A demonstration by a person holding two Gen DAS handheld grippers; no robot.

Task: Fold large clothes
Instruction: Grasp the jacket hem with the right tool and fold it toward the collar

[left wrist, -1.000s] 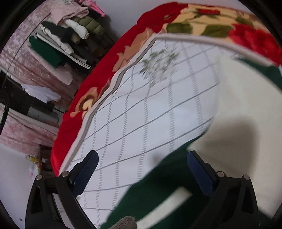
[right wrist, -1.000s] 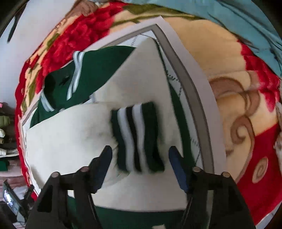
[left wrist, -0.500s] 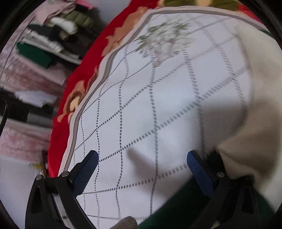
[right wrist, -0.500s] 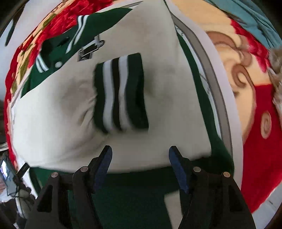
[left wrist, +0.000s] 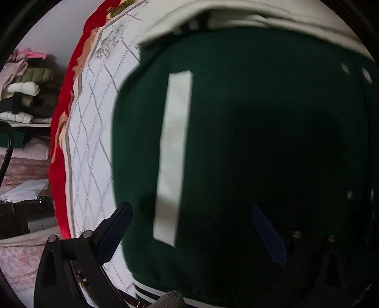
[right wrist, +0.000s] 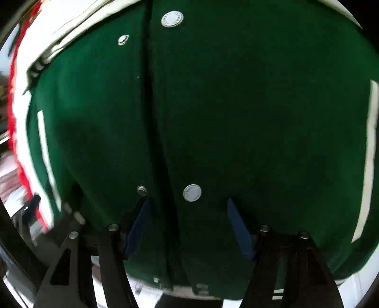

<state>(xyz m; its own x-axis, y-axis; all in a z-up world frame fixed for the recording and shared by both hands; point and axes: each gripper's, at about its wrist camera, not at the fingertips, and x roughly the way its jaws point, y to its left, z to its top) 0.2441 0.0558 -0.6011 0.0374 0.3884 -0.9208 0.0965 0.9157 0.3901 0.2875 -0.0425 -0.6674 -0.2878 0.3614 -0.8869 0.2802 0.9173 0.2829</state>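
White quilted bedding (left wrist: 94, 132) with a grey diamond grid covers the bed, edged by a red floral blanket (left wrist: 59, 147), and folded clothes (left wrist: 30, 94) are stacked on a shelf against the far wall. On the bed lies the green jacket (left wrist: 260, 142), its front facing up, cream sleeves (left wrist: 236, 14) folded across the upper part and a pale pocket strip (left wrist: 173, 154) running down one side. The left hand-held gripper (left wrist: 189, 227) hangs over the lower front of the jacket with its blue pads spread wide, nothing pinched between them. The right hand-held gripper (right wrist: 187, 225) points down at the jacket's closure line, where silver snaps (right wrist: 192, 192) sit on either side; its jaws are closing, the green cloth lying under them but not yet pressed.
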